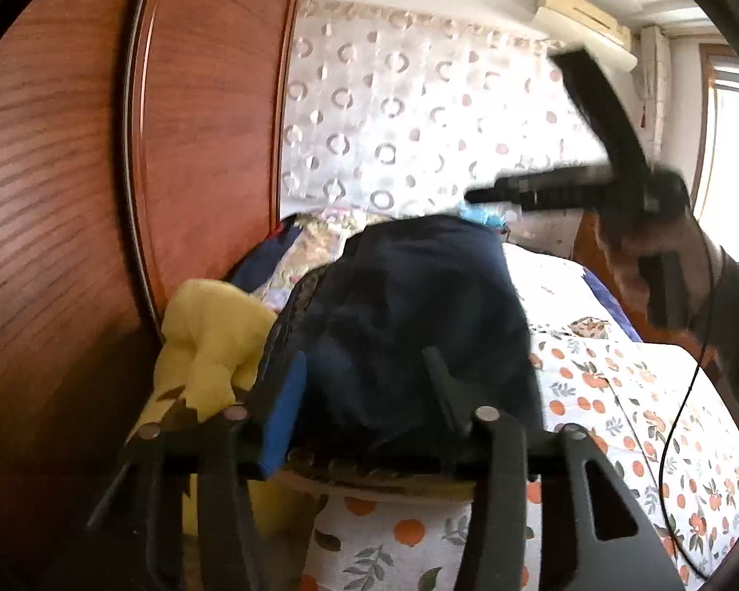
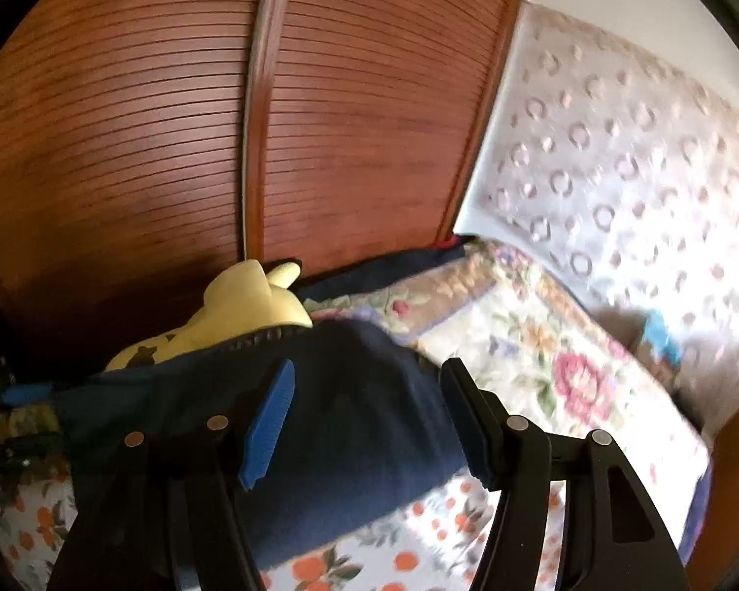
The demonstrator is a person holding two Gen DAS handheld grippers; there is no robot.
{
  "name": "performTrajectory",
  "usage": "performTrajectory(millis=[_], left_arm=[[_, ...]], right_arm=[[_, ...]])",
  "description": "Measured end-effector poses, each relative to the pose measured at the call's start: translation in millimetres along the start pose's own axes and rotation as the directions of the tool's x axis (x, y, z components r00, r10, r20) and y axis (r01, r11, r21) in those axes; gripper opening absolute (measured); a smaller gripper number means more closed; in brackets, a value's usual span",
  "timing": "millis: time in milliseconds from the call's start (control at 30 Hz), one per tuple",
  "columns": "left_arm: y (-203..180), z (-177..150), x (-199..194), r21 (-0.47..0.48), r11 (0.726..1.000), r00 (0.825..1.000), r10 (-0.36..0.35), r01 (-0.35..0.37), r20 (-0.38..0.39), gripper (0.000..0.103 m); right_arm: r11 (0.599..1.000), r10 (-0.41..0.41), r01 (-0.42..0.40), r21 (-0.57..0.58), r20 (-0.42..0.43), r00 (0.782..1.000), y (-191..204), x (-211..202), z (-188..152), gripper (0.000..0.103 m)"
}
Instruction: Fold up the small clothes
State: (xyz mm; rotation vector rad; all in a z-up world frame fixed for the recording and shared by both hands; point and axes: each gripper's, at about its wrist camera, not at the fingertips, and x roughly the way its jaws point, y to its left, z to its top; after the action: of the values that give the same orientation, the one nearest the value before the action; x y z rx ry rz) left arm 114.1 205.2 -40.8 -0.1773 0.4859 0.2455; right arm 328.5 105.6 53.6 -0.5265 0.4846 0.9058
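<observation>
A dark navy garment [image 1: 409,325] lies bunched on the bed in front of my left gripper [image 1: 364,369]. The jaws stand open, with the cloth between and beyond the fingers. In the right wrist view the same navy garment [image 2: 350,423] spreads under my right gripper [image 2: 364,379], which is also open, its blue pad [image 2: 266,423] just above the cloth. The right gripper also shows in the left wrist view [image 1: 566,187], blurred and raised in a hand at the upper right.
A yellow plush toy [image 1: 207,340] lies left of the garment against a wooden wardrobe [image 1: 74,172]. A floral pillow [image 2: 532,344] sits behind. The bedsheet [image 1: 640,394] has an orange-fruit print. A patterned curtain [image 1: 409,113] hangs at the back.
</observation>
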Motion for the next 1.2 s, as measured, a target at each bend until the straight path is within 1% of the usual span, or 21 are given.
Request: performTrajectory(millis=[33,100,200,267,433,533,600,733,900,1033,1200], left_arm=[[-4,2,-4,0.016,1.000,1.000,0.002,-0.002,0.010,0.070],[-12,4,-13,0.047,0.999,0.999,-0.006,0.004,0.035,0.082],[-31,6,-26,0.107,0.994,0.999,-0.014,0.009,0.051,0.087],[-42,7,-32,0.124,0.992,0.999,-0.020,0.014,0.047,0.087],[-61,4,-44,0.140,0.988,0.997,-0.064,0.057,0.045,0.089],[-75,-1,-49,0.155,0.985,0.996,-0.083,0.076,0.038,0.090],[-84,-5,-52,0.158,0.983,0.994,-0.101,0.095,0.033,0.090],[-101,-15,-56,0.148,0.976,0.986,-0.164,0.161,0.008,0.089],[-126,-28,-61,0.183,0.966,0.983,-0.183,0.183,-0.015,0.089],[-144,-38,-74,0.193,0.962,0.981,-0.194,0.194,-0.021,0.089],[-164,-35,-91,0.191,0.957,0.975,-0.220,0.220,-0.021,0.089]], right_arm=[[1.000,-0.002,0.002,0.024,-0.004,1.000,-2,-1,-7,0.064],[0.997,-0.006,0.006,0.072,0.000,1.000,-4,-14,-21,0.064],[0.995,-0.012,0.010,0.103,0.019,1.000,-3,-48,-45,0.064],[0.991,-0.017,0.013,0.137,0.029,0.999,0,-68,-60,0.064],[0.977,-0.059,0.047,0.208,0.053,0.997,10,-119,-99,0.065],[0.968,-0.103,0.082,0.237,0.076,0.992,19,-149,-124,0.075],[0.961,-0.120,0.097,0.260,0.075,0.990,26,-166,-139,0.082],[0.940,-0.174,0.141,0.310,0.081,0.982,40,-193,-164,0.084],[0.911,-0.243,0.204,0.358,0.066,0.968,63,-219,-185,0.085],[0.877,-0.307,0.258,0.406,0.060,0.950,78,-243,-199,0.085],[0.829,-0.383,0.311,0.465,0.066,0.921,100,-269,-203,0.085]])
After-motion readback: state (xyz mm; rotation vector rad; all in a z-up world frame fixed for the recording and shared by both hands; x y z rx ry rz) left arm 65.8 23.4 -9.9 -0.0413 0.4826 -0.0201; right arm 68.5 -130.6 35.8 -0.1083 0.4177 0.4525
